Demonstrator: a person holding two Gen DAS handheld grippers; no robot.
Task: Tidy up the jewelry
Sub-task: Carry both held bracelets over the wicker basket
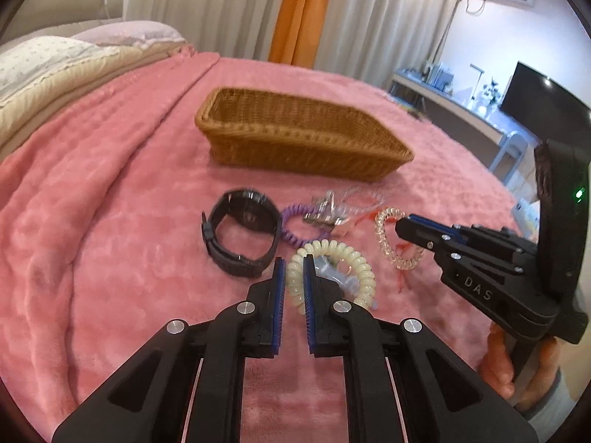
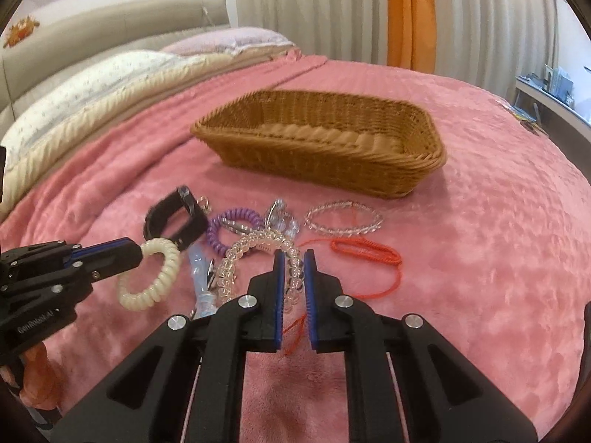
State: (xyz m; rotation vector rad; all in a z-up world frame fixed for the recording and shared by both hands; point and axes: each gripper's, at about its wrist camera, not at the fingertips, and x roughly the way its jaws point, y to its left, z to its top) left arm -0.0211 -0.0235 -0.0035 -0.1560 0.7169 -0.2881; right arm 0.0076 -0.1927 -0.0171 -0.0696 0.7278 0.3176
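My left gripper point(image 1: 293, 277) pinches the cream coil bracelet point(image 1: 354, 258); my right gripper point(image 2: 293, 273) pinches the clear coil bracelet point(image 2: 255, 247). Next, I judge, both go into the basket point(image 2: 321, 147) mid-bed.

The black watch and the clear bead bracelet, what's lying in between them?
Between the black watch and the clear bead bracelet lie a purple coil band and a shiny clip, seen from the right wrist.

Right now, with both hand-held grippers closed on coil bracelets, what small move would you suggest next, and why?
Probably carry both over to the basket: the left hand-held gripper pinches the cream bracelet, the right hand-held gripper the clear bracelet, and the basket looks empty.
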